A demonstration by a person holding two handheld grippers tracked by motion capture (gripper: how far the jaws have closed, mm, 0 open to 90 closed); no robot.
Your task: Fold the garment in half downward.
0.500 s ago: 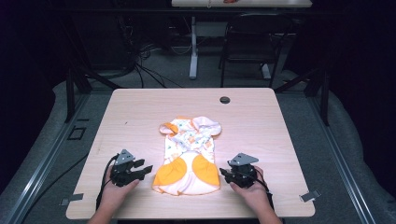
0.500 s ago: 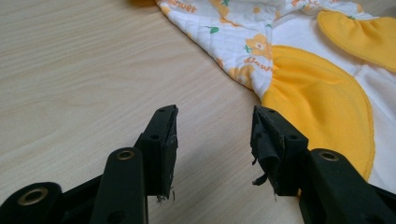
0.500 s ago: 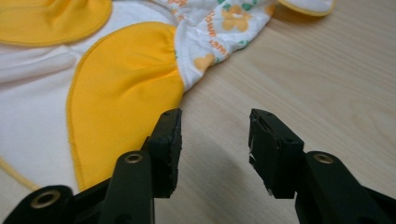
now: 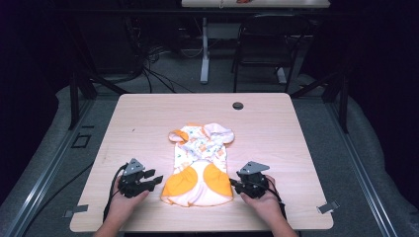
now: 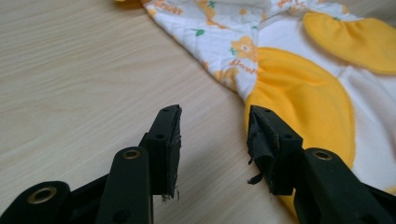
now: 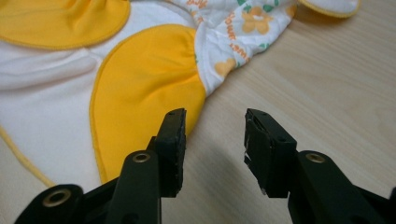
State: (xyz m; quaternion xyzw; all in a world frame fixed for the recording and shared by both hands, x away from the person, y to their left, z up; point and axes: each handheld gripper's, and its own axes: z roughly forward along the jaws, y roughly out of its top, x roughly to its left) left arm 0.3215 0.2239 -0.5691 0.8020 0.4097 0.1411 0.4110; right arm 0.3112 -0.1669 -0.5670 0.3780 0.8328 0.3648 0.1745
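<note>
Both grippers, left gripper (image 4: 154, 180) and right gripper (image 4: 233, 183), rest wide apart and empty, flanking the orange-and-white baby romper (image 4: 200, 168) on the wooden table (image 4: 148, 118).

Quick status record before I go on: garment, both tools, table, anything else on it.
garment: small white baby garment with orange patches and flower print, lying flat near the table's middle, orange end toward the person
left tool: left tool open, beside the garment's orange edge, not touching it
right tool: right tool open, at the garment's other side, holding nothing
table: light wood table
other: dark round grommet near the far edge
hands: one on each tool, resting low on the table
</note>
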